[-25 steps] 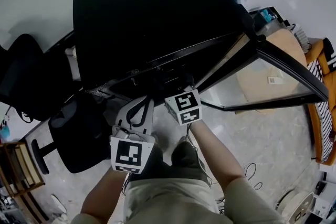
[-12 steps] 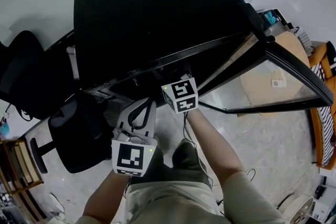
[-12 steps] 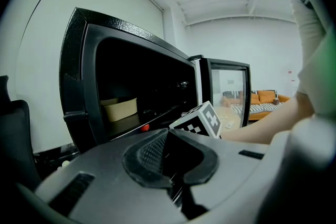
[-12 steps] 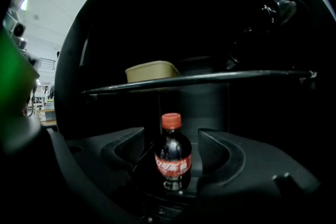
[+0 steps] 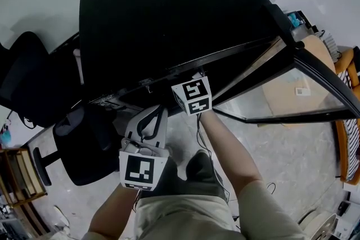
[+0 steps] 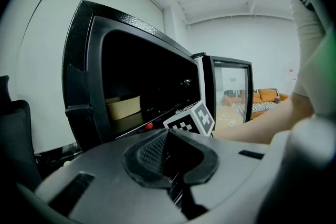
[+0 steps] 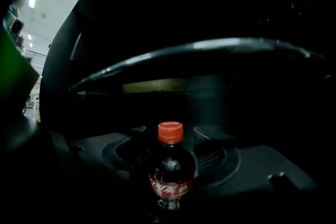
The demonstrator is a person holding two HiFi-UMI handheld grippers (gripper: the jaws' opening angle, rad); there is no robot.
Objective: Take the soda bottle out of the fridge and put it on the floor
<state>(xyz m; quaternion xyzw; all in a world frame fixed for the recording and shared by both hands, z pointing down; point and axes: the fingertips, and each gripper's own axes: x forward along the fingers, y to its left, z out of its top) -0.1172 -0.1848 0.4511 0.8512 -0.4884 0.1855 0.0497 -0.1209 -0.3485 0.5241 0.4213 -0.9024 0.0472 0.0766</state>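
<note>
A small dark soda bottle (image 7: pixel 171 173) with a red cap (image 7: pixel 170 132) and red label stands upright inside the dark fridge (image 5: pixel 157 19). My right gripper (image 7: pixel 170 157) reaches into the fridge, open, with one jaw on each side of the bottle; I cannot tell if they touch it. In the head view only its marker cube (image 5: pixel 192 96) shows at the fridge opening; the jaws and bottle are hidden there. My left gripper (image 5: pixel 151 118) hangs below the fridge front, shut and empty, its pads (image 6: pixel 152 152) pressed together.
The fridge's glass door (image 5: pixel 281 93) stands swung open to the right. A cardboard box (image 6: pixel 123 106) sits on a shelf inside. A black office chair (image 5: pixel 84 143) stands at the left, a wooden rack (image 5: pixel 19 177) lower left, an orange sofa (image 5: pixel 351 121) far right.
My right gripper has moved up and forward into the fridge opening. The left gripper has stayed almost still.
</note>
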